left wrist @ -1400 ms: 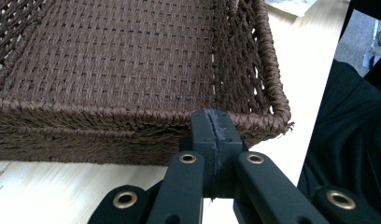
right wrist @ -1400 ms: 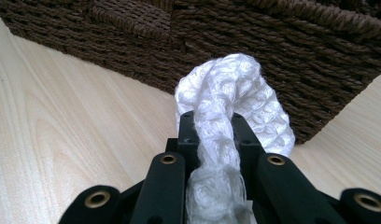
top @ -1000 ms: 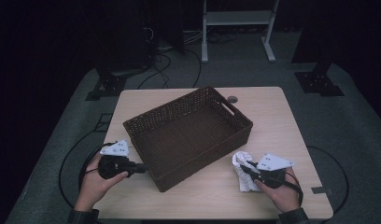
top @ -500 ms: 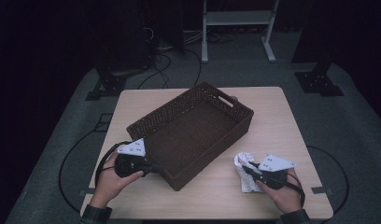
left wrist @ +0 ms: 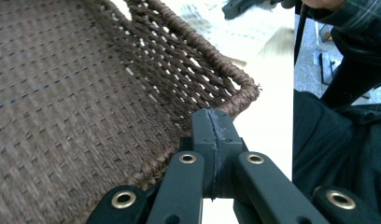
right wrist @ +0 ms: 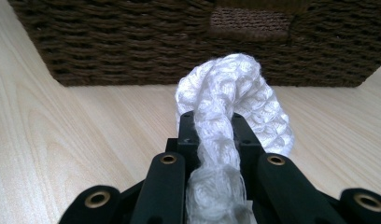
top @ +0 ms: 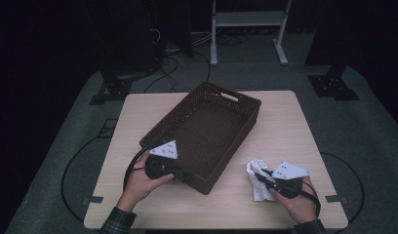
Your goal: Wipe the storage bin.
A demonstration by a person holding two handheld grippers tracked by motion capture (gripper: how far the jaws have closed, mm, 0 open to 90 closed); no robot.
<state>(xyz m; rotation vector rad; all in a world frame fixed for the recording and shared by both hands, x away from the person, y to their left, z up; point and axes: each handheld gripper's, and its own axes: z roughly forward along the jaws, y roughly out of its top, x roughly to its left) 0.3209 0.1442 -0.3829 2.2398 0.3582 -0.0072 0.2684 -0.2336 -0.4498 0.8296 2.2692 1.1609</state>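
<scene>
A dark brown woven basket [top: 246,101] lies slantwise on the light wooden table [top: 289,126], with nothing inside. My left gripper [top: 189,171] is shut on the basket's near rim by its corner; its jaws stand pressed together at the woven edge [left wrist: 235,100]. In its own view the left gripper [left wrist: 215,128] looks across the basket's floor [left wrist: 62,93]. My right gripper [top: 260,174] rests at the table's near right, shut on a crumpled white cloth [top: 255,191]. The cloth [right wrist: 235,88] bulges up between the right gripper [right wrist: 215,128] jaws, facing the basket's side wall [right wrist: 132,42].
Bare wood lies left of the basket and along the far right of the table. A white metal stand [top: 246,19] and cables [top: 172,53] are on the grey floor beyond the table. A black cable loops from each gripper.
My left hand has moved right, taking the basket's near end with it, so the basket now lies steeper across the table. The right hand and cloth have stayed put.
</scene>
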